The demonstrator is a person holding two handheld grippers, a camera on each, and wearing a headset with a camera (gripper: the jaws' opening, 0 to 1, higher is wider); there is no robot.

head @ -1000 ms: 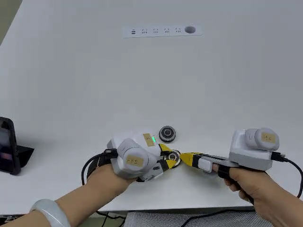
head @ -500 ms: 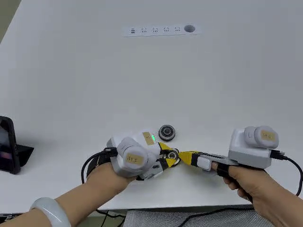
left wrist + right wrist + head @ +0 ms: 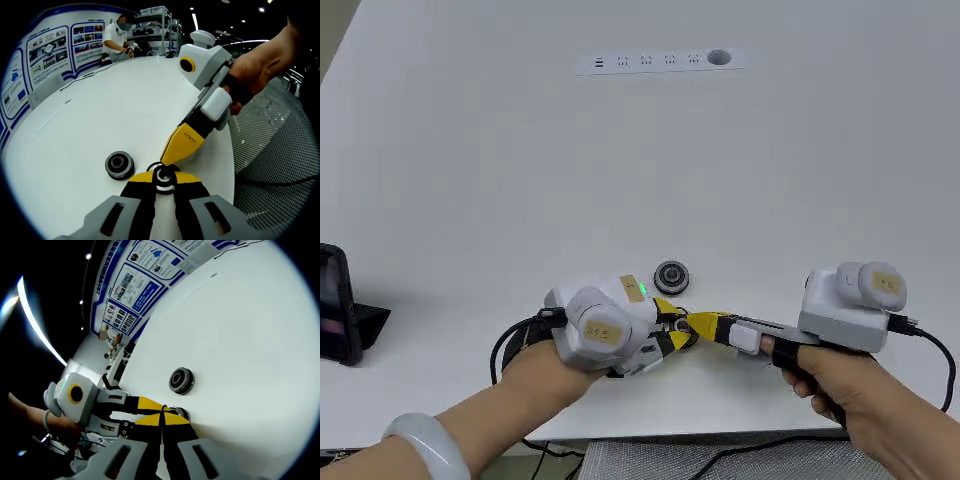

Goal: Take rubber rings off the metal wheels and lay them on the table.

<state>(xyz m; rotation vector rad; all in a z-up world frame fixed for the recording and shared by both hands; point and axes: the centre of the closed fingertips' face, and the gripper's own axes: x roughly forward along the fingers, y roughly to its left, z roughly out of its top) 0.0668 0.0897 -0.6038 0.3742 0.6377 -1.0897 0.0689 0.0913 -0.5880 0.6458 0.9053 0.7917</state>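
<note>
Tip-to-tip setup. The left tongs point(image 3: 164, 181) are pinching the small silver metal wheel point(image 3: 164, 174) between their yellow tips, holding it low over the white worktop point(image 3: 620, 180). The right tongs point(image 3: 162, 415) are facing them from the opposite side with jaws pressed together. They seem to be nipping the thin black rubber ring point(image 3: 152, 165), which is showing as a slack loop beside the wheel, right at the right tongs' tip. The bite itself is too small to confirm. The second dark rubber-rimmed wheel point(image 3: 119, 165) is lying flat on the worktop just beyond both tips, apart from them, its ring looking seated.

Risks, as judgement:
- The right tongs are probably gripping very little rubber, so the ring could be slipping out and snapping back onto the wheel on a hard pull.
- The left tongs are holding a smooth round part by its edges, so a sideways tug could be twisting it or popping it free to roll away.
- The stretched ring could be flicking off the near edge of the worktop, which is close behind both tongs.
- A wide swing could be knocking the second wheel just past the tips.
</note>
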